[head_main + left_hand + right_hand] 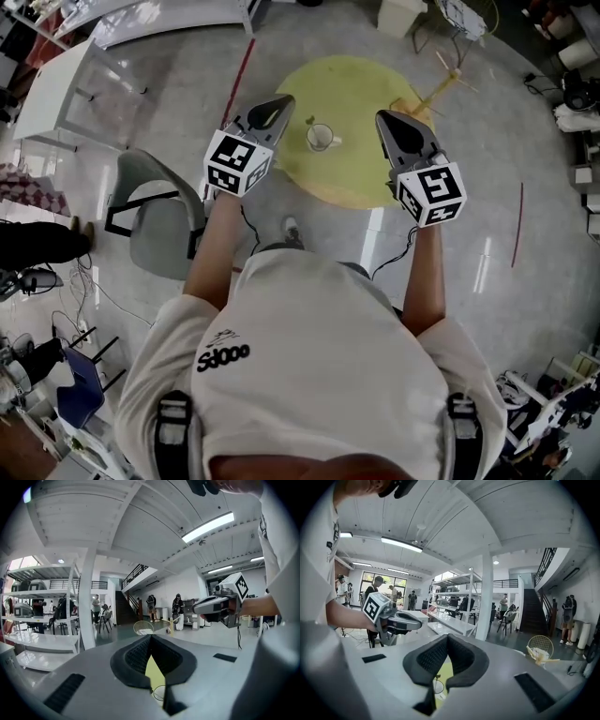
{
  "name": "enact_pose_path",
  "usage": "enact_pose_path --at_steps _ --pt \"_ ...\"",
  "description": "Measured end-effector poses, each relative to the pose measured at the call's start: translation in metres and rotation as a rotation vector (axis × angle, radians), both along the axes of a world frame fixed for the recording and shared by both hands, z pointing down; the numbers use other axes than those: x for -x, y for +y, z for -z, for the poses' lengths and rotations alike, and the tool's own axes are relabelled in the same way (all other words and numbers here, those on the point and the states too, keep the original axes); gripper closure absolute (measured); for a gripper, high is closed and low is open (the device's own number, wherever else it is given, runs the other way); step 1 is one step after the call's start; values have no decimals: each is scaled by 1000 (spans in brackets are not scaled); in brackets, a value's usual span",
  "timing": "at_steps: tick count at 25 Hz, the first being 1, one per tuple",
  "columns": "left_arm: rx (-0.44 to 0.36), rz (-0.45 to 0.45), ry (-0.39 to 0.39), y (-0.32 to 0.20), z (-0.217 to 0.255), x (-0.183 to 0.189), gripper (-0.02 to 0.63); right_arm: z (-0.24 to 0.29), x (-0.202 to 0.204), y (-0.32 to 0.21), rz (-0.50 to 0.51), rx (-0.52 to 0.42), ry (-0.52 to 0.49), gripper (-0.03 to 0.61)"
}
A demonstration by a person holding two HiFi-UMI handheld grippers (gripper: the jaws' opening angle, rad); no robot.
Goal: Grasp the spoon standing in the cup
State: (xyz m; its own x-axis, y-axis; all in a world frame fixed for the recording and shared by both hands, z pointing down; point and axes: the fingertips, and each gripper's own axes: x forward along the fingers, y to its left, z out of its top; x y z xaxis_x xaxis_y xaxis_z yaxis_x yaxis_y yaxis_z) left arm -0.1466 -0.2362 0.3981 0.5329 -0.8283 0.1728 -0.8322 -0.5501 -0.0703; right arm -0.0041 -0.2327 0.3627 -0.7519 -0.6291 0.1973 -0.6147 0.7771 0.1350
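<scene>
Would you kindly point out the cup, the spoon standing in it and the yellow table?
cup [322, 142]: head view, on its white body.
spoon [309, 121]: head view, on the end sticking up past the rim.
yellow table [361, 89]: head view, on bare tabletop.

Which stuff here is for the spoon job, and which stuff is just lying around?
For the job:
spoon
cup
yellow table under the cup
left gripper
right gripper

Just lying about:
grey chair
white table
</scene>
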Motion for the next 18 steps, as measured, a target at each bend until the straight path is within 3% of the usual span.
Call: enact_pose_path --at_steps 7,18 --pt "59 -17 36 -44 -22 6 589 -9 2 -43 -56 11 11 561" --pt "177 55 92 -68 -64 0 589 -36 3 -76 41 95 34 563"
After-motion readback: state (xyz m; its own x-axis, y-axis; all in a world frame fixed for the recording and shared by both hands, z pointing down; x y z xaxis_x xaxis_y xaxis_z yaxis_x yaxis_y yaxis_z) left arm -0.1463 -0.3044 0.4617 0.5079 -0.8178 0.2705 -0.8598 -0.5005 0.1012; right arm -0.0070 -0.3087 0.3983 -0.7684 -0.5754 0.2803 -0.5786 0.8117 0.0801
